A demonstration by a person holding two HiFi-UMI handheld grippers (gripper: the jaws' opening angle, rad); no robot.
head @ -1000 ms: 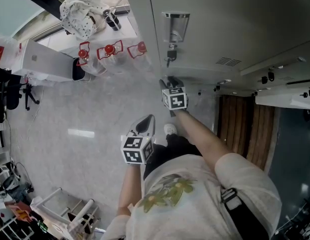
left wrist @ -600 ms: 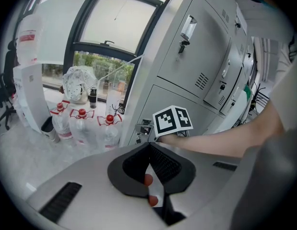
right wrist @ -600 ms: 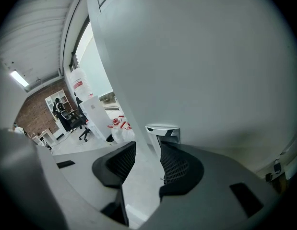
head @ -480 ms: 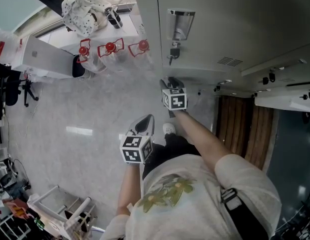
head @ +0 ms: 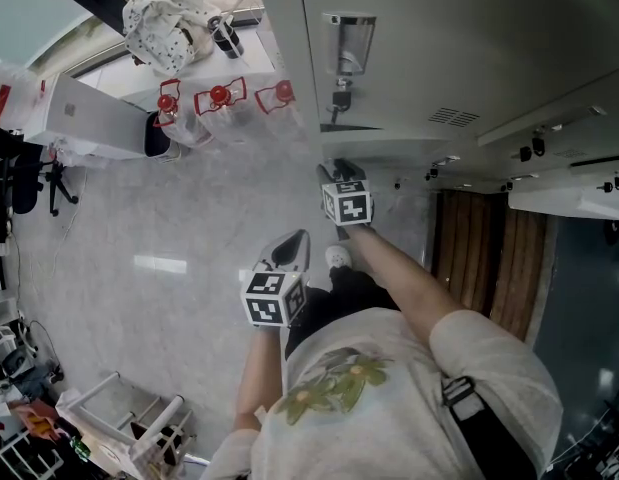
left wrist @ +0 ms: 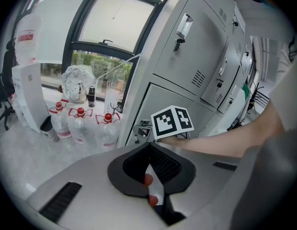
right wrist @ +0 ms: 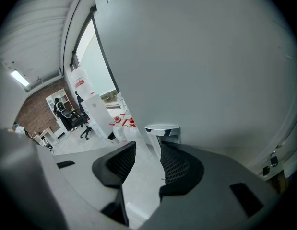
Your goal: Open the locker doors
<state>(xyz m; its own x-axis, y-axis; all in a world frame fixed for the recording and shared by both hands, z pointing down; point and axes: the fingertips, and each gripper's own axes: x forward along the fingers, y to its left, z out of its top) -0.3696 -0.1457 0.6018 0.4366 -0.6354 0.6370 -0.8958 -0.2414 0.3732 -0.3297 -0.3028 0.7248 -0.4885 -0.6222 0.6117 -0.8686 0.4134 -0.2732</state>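
Standing two hand-held grippers before a bank of grey lockers, the right one up at a door handle.

Item 1, left gripper (left wrist: 149,146): jaw tips together, nothing between them, held in free air behind the other tool and to its left. Item 2, right gripper (right wrist: 147,150): jaws apart, clamped on nothing; the chrome handle (right wrist: 162,130) of the locker door (right wrist: 210,71) sits just past the tip of the jaw nearer that door, and no contact is visible. Item 3, above that gripper: upper locker door (head: 439,38), with its own recessed handle (head: 347,40) and a key (head: 339,100) under it. Item 4, beyond the left gripper, beside the lockers: red-capped water bottles (left wrist: 80,128) on the floor, a white case (left wrist: 28,95), and farthest off a spotted bag (left wrist: 77,83) by the window.
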